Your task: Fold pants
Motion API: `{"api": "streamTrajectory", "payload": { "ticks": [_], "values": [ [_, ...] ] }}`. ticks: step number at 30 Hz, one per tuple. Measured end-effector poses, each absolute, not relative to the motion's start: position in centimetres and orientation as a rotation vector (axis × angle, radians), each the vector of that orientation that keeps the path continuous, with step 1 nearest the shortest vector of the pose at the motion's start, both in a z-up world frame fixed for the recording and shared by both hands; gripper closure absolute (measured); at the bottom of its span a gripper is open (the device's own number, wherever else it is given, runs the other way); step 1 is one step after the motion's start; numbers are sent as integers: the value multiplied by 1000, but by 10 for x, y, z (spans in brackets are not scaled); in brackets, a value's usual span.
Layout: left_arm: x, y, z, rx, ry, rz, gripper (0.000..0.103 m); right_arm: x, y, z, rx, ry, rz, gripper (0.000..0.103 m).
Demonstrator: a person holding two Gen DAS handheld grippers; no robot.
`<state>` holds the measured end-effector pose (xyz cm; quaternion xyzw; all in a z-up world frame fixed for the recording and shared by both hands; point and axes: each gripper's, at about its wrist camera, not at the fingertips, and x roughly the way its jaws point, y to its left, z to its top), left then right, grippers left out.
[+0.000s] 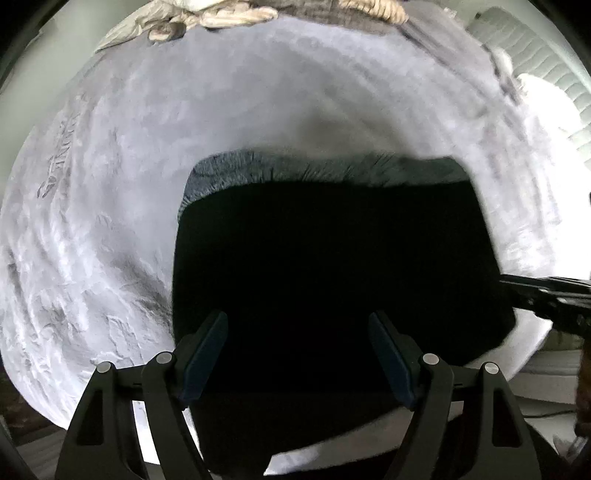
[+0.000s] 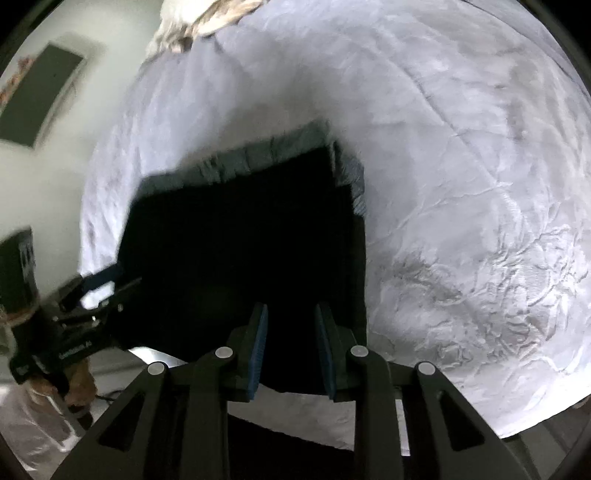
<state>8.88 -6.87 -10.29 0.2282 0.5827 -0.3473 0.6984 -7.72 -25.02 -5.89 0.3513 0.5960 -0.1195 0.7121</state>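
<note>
Nearest, left claw [image 1: 297, 354] spread wide and empty, poised above the near edge of the black, soft-fabric folded pants [image 1: 332, 266]. Right claw [image 2: 290, 343] drawn narrow, nothing visibly between the blue pads, above the same dark cloth near its right edge; a gap of pale sheet visible beneath.

Pants lying flat as a compact dark rectangle on the crumpled pale-grey bedsheet [image 1: 110, 221], gathered grey waistband [image 1: 295, 166] along the far edge. Likely light, limp and non-slippery: prone to sagging and unfolding if lifted by one layer only. Best hold judged at a corner or along a folded edge, pinching all layers together, one claw to each side of the pants. Black cloth too dark to show layer edges clearly.

Beyond the pants, open wrinkled sheet, nothing in the way there. Farthest, at the sheet's far edge past the waistband, a heap of beige rumpled cloth [image 1: 221, 14], well apart from the pants.
</note>
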Motion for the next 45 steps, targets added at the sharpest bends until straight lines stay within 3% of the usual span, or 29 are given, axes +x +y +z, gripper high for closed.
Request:
{"api": "streamTrajectory", "payload": {
  "ticks": [9,13,15,19,24,27,30,40,41,42,45],
  "values": [
    [80,-77,-107,607,1288,-714,24,-83,-255,-68,765,1373,-309,77],
    [77,-69,-91,583,1310,-658,24,-90,-254,-52,782,1375,-342,66],
    [77,-65,-83,563,1316,-636,24,-94,-256,-42,785,1359,-357,48],
    [74,-61,-70,545,1304,-590,24,-94,-254,-26,752,1347,-378,43],
    [74,-60,-55,504,1311,-568,23,-84,-244,-13,729,1367,-408,28],
    [72,-62,-49,504,1303,-567,23,-77,-235,-7,715,1373,-407,25],
    [70,-63,-43,502,1285,-567,0,-70,-228,-3,688,1372,-410,22],
    [65,-65,-37,515,1291,-571,0,-62,-219,6,595,1368,-466,14],
    [65,-65,-37,518,1290,-569,0,-62,-219,7,590,1365,-473,3],
    [65,-65,-37,520,1290,-565,0,-62,-219,8,585,1358,-479,0],
    [64,-65,-37,524,1293,-557,0,-63,-220,11,571,1344,-493,0]
  ]
}}
